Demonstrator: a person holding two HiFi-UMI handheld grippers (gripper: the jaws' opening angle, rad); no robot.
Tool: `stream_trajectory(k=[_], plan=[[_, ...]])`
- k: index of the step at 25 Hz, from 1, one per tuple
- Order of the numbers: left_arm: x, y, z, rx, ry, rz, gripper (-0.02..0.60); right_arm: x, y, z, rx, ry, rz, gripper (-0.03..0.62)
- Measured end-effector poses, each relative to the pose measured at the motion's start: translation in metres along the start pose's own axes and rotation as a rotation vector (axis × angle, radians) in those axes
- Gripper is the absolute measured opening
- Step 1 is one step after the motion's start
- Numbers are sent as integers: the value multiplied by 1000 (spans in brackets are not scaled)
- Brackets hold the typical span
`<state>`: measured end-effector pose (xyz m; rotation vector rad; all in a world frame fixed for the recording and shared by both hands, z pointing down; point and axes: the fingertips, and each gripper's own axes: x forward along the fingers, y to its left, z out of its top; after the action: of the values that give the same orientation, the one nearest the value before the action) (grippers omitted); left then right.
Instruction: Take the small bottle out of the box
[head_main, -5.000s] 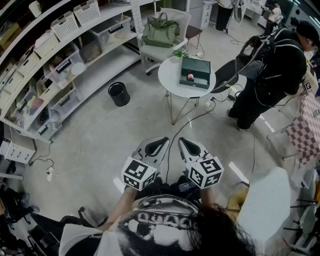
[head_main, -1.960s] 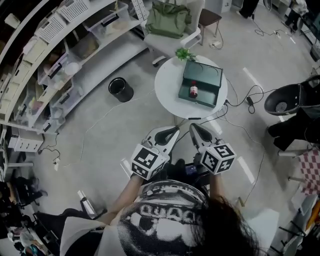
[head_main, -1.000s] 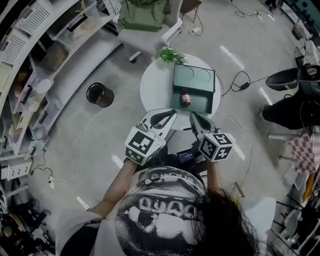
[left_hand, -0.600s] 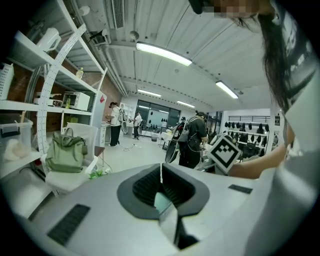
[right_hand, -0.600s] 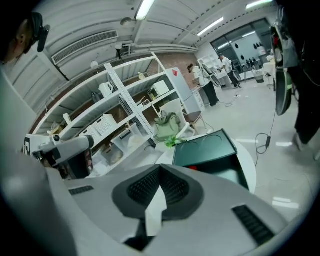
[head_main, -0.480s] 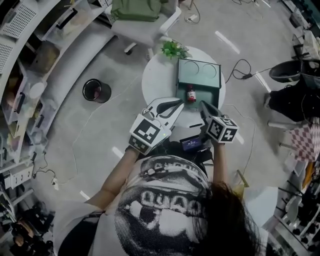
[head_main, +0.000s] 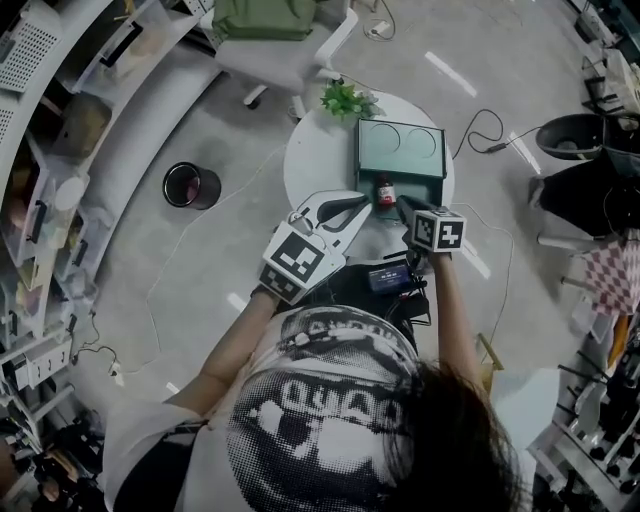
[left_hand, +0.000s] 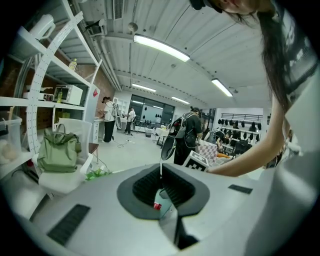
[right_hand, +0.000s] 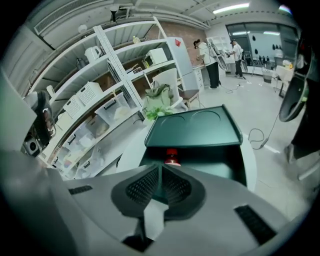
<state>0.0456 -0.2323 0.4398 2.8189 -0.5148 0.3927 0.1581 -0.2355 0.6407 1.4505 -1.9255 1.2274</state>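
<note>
Facing bottle (right_hand: 172, 156) in box (right_hand: 192, 127), right tongs (right_hand: 160, 169) closed

How my cameras sit
Head view looks steeply down on the table (head_main: 312, 172); right gripper view faces the same green box (right_hand: 192, 127), much nearer.

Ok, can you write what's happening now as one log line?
small red-capped bottle: in open dark green box | right gripper: shut, empty, aimed at bottle | left gripper: shut, empty, beside box
</note>
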Motion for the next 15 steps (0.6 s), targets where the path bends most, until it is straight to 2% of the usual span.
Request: stream_trajectory(k=[4, 7, 9, 11, 15], plan=[[0, 2, -4, -14, 10, 0, 18, 18, -6, -5, 15, 62, 4, 72], [-1, 8, -8, -26, 18, 15, 18, 30, -8, -8, -30, 116, 0, 143], [-2, 13, -10, -36, 19, 30, 18, 39, -16, -12, -83, 160, -36, 181], [-3, 18, -10, -44, 23, 42, 18, 47, -19, -12, -151, 186, -57, 199], [-3, 25, -11, -46, 29, 60, 17, 60, -15, -8, -209, 227, -52, 210]])
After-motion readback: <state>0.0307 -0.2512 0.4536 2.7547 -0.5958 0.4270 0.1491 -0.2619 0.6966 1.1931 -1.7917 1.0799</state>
